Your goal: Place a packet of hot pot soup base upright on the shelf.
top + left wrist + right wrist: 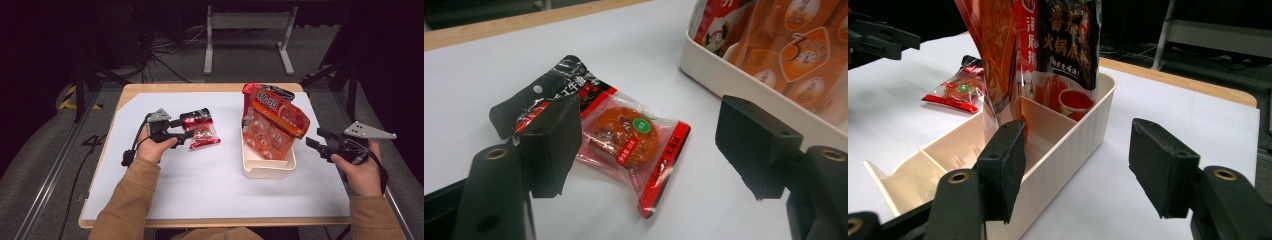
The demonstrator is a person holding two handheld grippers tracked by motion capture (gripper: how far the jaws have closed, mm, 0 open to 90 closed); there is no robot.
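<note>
**Left gripper poised over two snack packets**

The left gripper hangs low over the white table with its jaws spread wide and nothing pinched. Between them, nearer the left jaw, lies the clear red-edged snack packet; a black-and-red packet sits just beyond that same jaw, partly hidden behind its pad and touching the clear one. Off past the right jaw stands the cream bin holding orange pouches. The right gripper waits beside the bin, jaws apart and empty, its left jaw across the bin's wall in the right gripper view.
</note>
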